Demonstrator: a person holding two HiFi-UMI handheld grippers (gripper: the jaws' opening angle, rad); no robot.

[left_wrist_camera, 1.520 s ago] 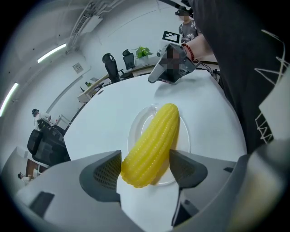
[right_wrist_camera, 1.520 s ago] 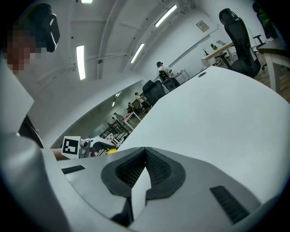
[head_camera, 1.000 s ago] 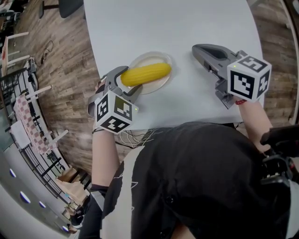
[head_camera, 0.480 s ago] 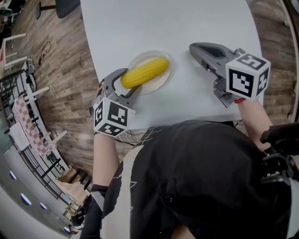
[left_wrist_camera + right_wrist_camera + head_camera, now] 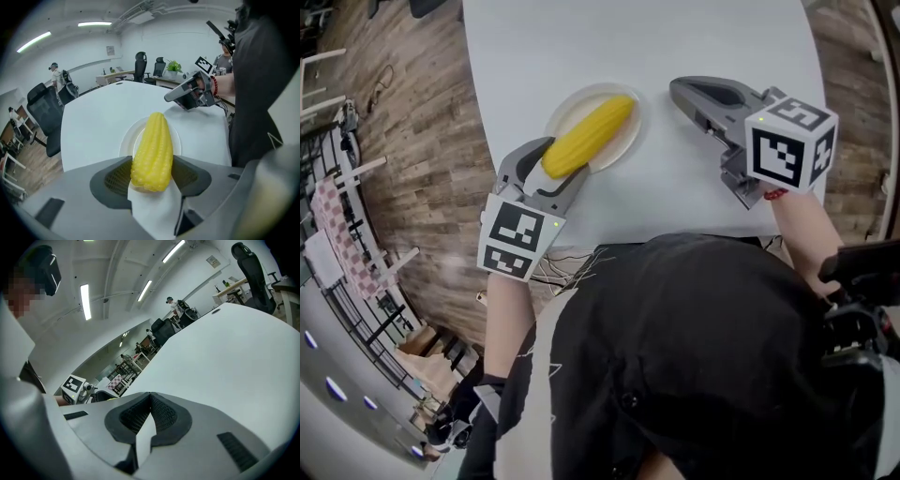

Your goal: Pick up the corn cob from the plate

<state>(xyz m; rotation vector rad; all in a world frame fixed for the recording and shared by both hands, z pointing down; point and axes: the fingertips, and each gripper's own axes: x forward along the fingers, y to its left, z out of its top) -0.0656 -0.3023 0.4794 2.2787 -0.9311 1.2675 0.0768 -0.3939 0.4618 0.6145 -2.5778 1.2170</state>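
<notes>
The yellow corn cob (image 5: 586, 138) lies slantwise over the white plate (image 5: 572, 111) on the pale table. My left gripper (image 5: 555, 169) is shut on the cob's thick near end. In the left gripper view both dark pads press the cob (image 5: 152, 152) from either side, and its tip points out over the plate (image 5: 125, 143). I cannot tell whether the tip still touches the plate. My right gripper (image 5: 680, 89) rests on the table to the right of the plate, apart from it. Its jaws (image 5: 150, 397) are shut with nothing between them.
The table's near edge (image 5: 609, 239) runs just past the left gripper, with wood floor (image 5: 422, 141) to the left. Office chairs (image 5: 140, 65) and desks stand beyond the table's far side. The person's dark-clothed body fills the lower head view.
The left gripper has rolled, closed on the cob's thick end and risen a little. The cob has swung from lying across the plate to slanting. The right gripper has stayed put.
</notes>
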